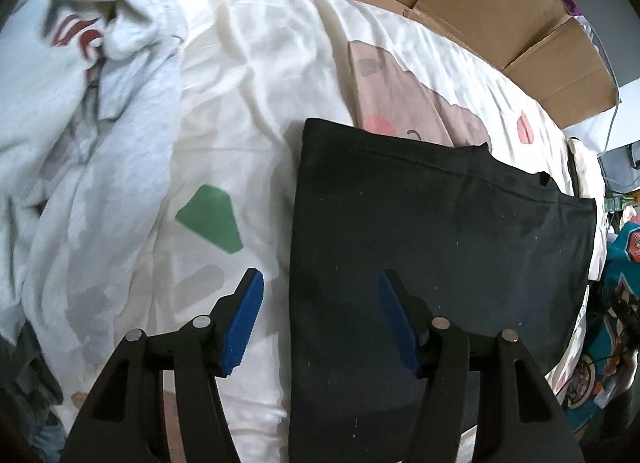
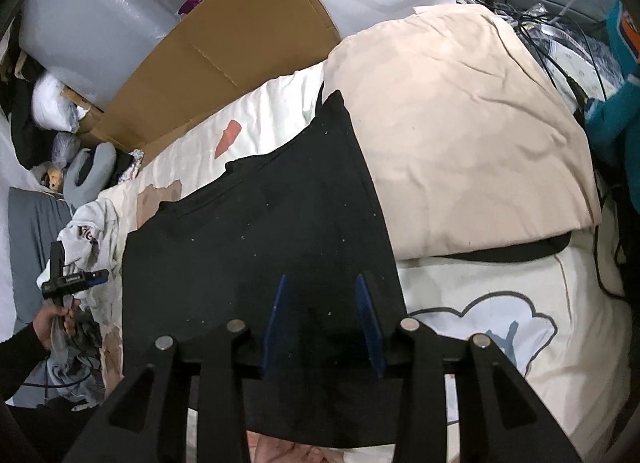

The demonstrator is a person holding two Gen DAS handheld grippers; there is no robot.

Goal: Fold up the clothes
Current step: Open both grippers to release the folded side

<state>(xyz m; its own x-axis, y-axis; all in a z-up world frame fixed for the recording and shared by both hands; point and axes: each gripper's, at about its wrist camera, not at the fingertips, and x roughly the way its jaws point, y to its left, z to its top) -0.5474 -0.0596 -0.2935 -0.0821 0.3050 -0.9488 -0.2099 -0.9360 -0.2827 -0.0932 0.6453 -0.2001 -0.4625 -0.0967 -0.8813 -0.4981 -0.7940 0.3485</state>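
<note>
A black, soft cotton garment [image 1: 440, 247], already folded into a flat rectangle, lay on the bed's cream quilt printed with coloured patches [image 1: 248, 111]. One of its short ends sat just beside a beige pillow [image 2: 460, 135] at the bed's head end, and its far long edge ran alongside the edge of the bed that borders flattened brown cardboard [image 1: 500, 7].

The left claw [image 1: 320, 319] hung above the garment's near corner with its blue pads spread and nothing between them; one pad stood over the quilt, the other over the black cloth. The right claw [image 2: 322, 319] hovered over the garment's middle, its pads parted more narrowly and likewise empty.

The cloth looked light, limp and thin, likely to sag and drag on the quilt, so it would not hold its shape if lifted from one point. Hems and corners, where layers stack, seemed the firmest places to pinch; both claws on two corners of one edge would probably keep the fold square.

A crumpled white sweatshirt with red print [image 1: 88, 75] lay well apart, toward the bed's opposite end.
</note>
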